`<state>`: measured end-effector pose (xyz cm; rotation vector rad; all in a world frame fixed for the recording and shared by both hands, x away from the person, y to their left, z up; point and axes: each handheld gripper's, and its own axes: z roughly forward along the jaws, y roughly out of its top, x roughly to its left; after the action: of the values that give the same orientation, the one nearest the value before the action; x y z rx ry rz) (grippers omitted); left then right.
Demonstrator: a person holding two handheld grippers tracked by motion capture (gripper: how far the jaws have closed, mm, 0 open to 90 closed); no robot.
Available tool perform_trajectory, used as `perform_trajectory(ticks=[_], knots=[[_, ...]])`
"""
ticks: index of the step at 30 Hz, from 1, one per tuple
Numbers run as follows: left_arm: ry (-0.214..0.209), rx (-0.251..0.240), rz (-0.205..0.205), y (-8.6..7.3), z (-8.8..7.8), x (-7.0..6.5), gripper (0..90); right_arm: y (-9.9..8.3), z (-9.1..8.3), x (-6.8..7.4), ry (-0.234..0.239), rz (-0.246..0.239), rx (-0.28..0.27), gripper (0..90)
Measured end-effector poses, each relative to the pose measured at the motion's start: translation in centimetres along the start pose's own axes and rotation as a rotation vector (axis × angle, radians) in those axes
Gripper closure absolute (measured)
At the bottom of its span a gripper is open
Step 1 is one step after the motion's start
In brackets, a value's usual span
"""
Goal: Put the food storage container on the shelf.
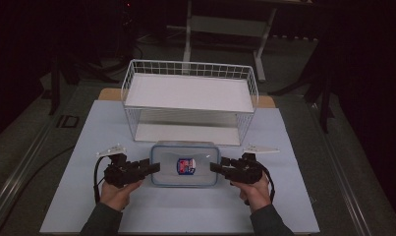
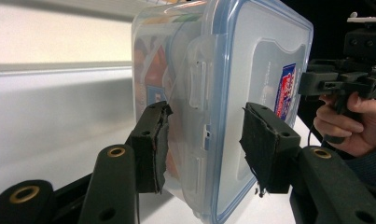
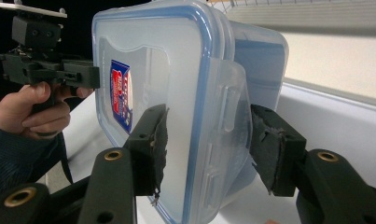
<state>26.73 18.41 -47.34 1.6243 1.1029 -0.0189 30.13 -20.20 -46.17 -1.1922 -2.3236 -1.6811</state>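
Note:
A clear plastic container (image 1: pixel 185 179) with a blue-rimmed lid and a red-and-blue sticker (image 1: pixel 186 166) lies flat on the white table sheet, just in front of the wire basket. My left gripper (image 1: pixel 155 168) has its jaws over the container's left end, one pad on the lid and one under the base, in the left gripper view (image 2: pixel 204 140). My right gripper (image 1: pixel 215 167) clamps the right end the same way (image 3: pixel 206 144) around the side clip. Orange and red contents show through the container (image 2: pixel 251 56) wall. Each gripper view shows the other gripper at the far end.
A white wire basket (image 1: pixel 190 66) with two white shelf boards stands right behind the container. The white table sheet (image 1: pixel 136 211) extends to both sides and toward the person. Dark floor and a table frame lie beyond the table.

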Motion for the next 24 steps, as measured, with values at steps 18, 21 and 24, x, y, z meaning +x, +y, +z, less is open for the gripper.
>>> perform_trajectory(ticks=[18, 21, 24], knots=[[-0.011, -0.034, 0.039, 1.0, -0.7, -0.7, 51.5, 1.1, -0.8, 1.2, -0.009, -0.03, -0.047, 48.4], [-0.012, -0.04, 0.047, 1.4, -1.0, -0.9, 51.6, 1.2, -0.9, 1.4, -0.011, -0.037, -0.055, 48.4], [-0.011, -0.045, 0.062, 1.8, -1.2, -1.2, 51.6, 1.5, -1.1, 1.6, -0.009, -0.042, -0.064, 48.4]])
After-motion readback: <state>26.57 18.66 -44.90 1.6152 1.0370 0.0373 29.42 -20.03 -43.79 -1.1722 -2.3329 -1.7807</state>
